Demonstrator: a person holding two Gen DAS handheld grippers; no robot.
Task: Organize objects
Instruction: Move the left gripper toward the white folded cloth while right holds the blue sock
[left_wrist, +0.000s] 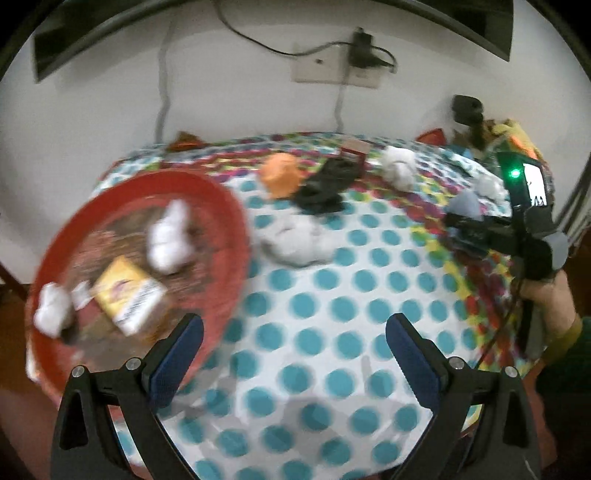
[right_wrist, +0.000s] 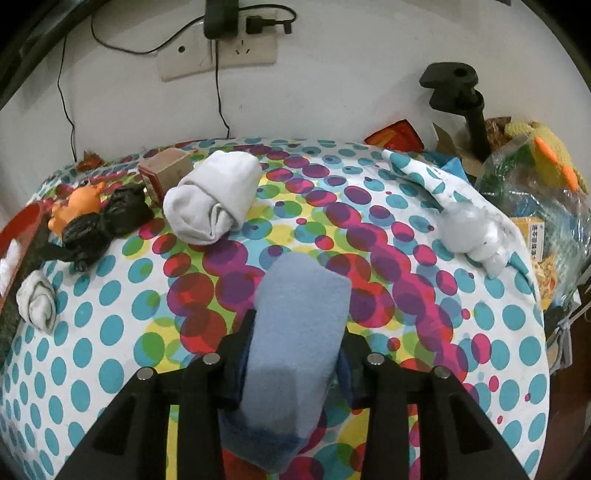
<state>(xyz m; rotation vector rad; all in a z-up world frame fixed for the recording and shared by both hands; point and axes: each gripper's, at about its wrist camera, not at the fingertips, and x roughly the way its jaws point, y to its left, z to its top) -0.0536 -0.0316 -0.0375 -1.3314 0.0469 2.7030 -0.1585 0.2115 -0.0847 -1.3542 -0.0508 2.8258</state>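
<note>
A plain white wall (right_wrist: 332, 92) stands behind the bench (right_wrist: 110, 332), which is covered by a cloth printed with teal and many-coloured dots. On the wall above the bench's far edge sits a beige socket plate (right_wrist: 221, 55) with a black charger (right_wrist: 221, 16) plugged in; thin black cables (right_wrist: 66, 96) hang from it down to the bench. Right of the plate, a black clamp stand (right_wrist: 461, 92) rises from the bench's far corner.

We see a table under a dotted cloth (right_wrist: 110, 332). On it lie a white rolled sock (right_wrist: 212, 195), a black bundle (right_wrist: 107, 221), an orange toy (right_wrist: 75, 210) and a small box (right_wrist: 166, 171) near the far edge, and a red basket (left_wrist: 221, 206) at the left edge.
</note>
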